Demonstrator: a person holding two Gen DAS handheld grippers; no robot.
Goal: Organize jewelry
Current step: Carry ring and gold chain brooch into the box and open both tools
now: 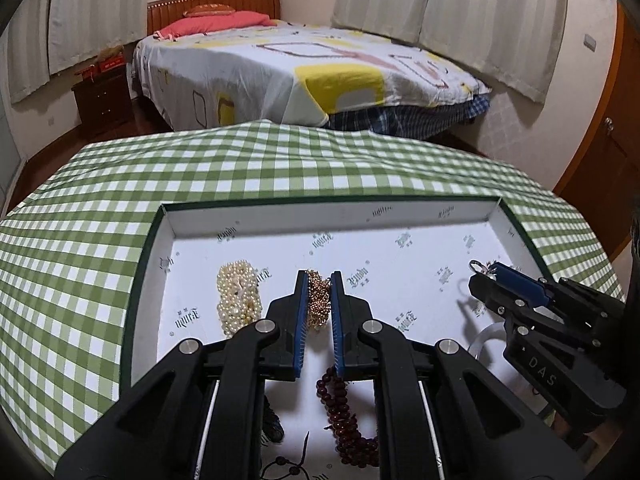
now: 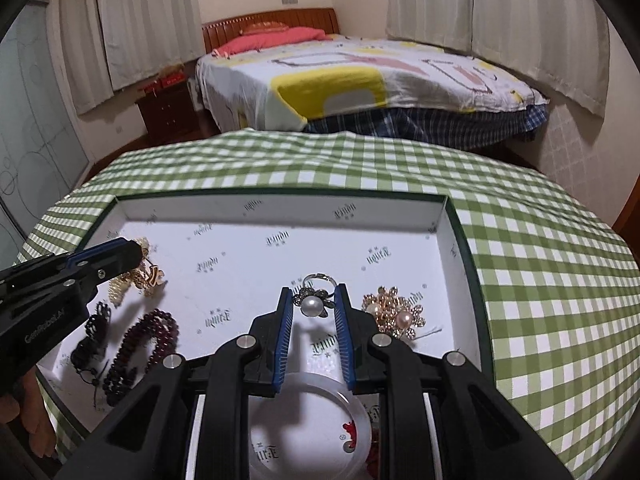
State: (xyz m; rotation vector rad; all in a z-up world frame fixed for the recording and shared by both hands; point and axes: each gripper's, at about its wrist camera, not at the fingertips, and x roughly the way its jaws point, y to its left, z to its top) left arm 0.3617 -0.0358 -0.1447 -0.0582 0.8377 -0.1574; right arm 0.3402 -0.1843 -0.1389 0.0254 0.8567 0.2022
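A gold chain (image 1: 318, 300) is clamped between the closed jaws of the left gripper (image 1: 318, 294) above a white tray (image 1: 280, 216) on a green checked tablecloth (image 1: 80, 208); a pearl ring (image 2: 312, 300) is held tightly by the right gripper (image 2: 312, 300) over the same tray.

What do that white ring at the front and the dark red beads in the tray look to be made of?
The white bangle looks like milky jade or glass: smooth, glossy, slightly see-through, with a red fleck. Plastic is possible. The dark red bead strand looks like polished stone such as garnet, or glass: the small round beads shine. The tray seems printed cardboard.
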